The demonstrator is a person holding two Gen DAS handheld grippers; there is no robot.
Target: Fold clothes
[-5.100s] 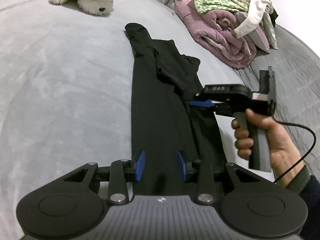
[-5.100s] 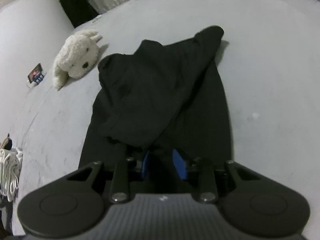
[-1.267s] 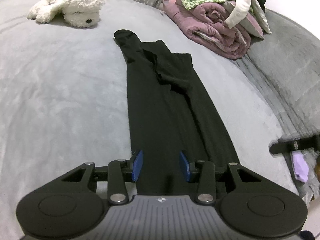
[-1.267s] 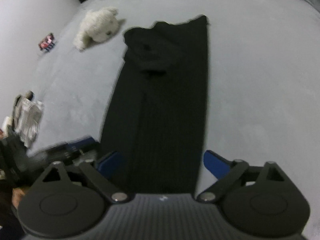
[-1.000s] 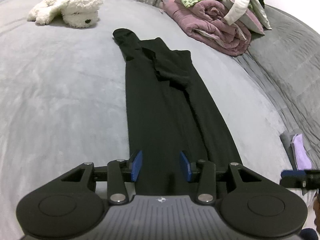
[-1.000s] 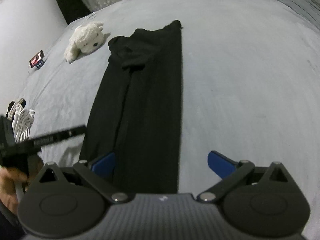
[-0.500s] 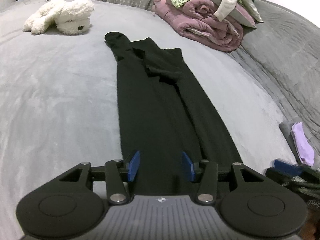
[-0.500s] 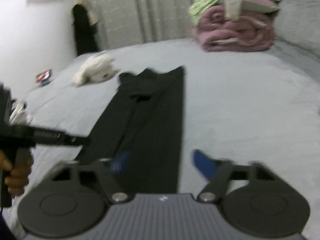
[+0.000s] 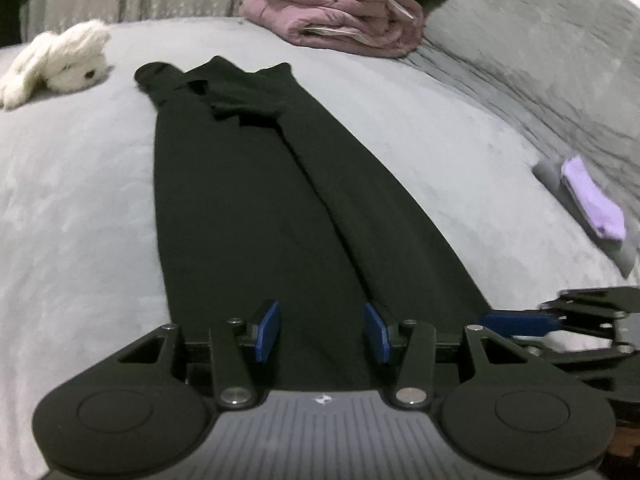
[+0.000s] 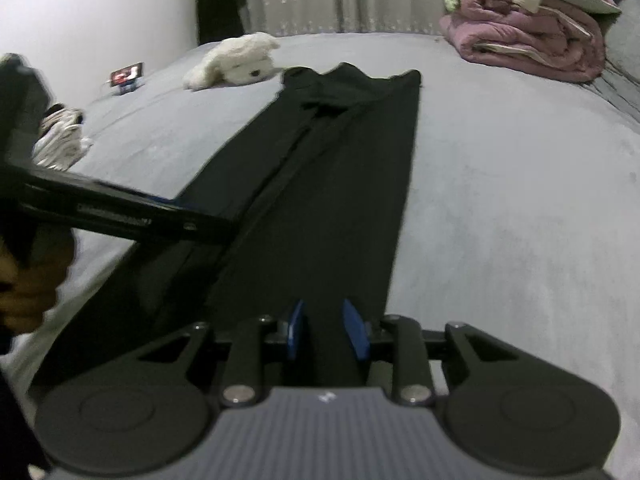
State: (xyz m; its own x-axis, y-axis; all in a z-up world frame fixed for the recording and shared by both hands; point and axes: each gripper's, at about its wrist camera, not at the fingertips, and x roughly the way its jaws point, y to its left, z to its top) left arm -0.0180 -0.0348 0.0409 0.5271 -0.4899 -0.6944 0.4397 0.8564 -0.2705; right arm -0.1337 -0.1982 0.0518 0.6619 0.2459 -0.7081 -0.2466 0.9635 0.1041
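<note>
Black garment, laid long ahead of both grippers: left gripper half-open, right gripper narrower, neither visibly gripping; pinch hem corners evenly.

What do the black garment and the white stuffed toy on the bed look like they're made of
Black garment: likely a thin matte knit; it lies flat and limp with soft creases and no sheen. White stuffed toy: fluffy plush pile, judging by its fuzzy outline.

Both of my rigs look the same: my left gripper and right gripper have blue finger pads on black linkage arms with silver screws, two round black discs either side, and a ribbed grey body with a small white logo.
</note>
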